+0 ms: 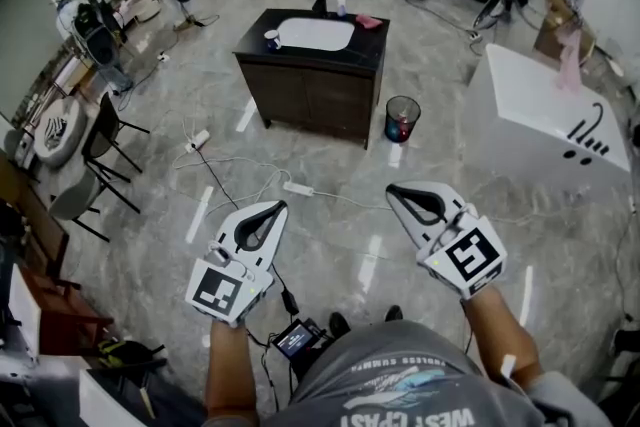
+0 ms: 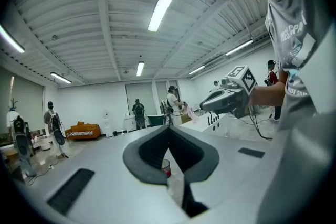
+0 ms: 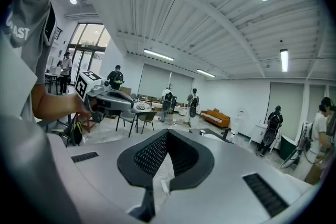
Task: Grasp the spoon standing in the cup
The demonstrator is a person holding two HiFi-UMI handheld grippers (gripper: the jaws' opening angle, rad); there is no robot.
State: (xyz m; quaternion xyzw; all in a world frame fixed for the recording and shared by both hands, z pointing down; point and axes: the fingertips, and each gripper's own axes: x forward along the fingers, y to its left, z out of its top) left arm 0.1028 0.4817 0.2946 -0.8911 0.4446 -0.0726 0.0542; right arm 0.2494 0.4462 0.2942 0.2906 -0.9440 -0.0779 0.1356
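Observation:
A small white and blue cup [image 1: 271,39] stands on the left end of a dark sink cabinet [image 1: 312,85] across the floor; a spoon in it is too small to make out. My left gripper [image 1: 283,206] and right gripper [image 1: 392,190] are held side by side in the air over the floor, far short of the cabinet. Both are shut, with tips touching and nothing between them. The left gripper view shows its own closed jaws [image 2: 169,126] and the right gripper [image 2: 226,97] off to the side. The right gripper [image 3: 168,131] looks toward the cabinet.
A mesh trash bin [image 1: 402,118] stands at the cabinet's right corner. A white table [image 1: 545,110] is at the right, and black chairs [image 1: 100,150] at the left. Cables and a power strip [image 1: 298,188] lie on the floor between me and the cabinet. People stand further back.

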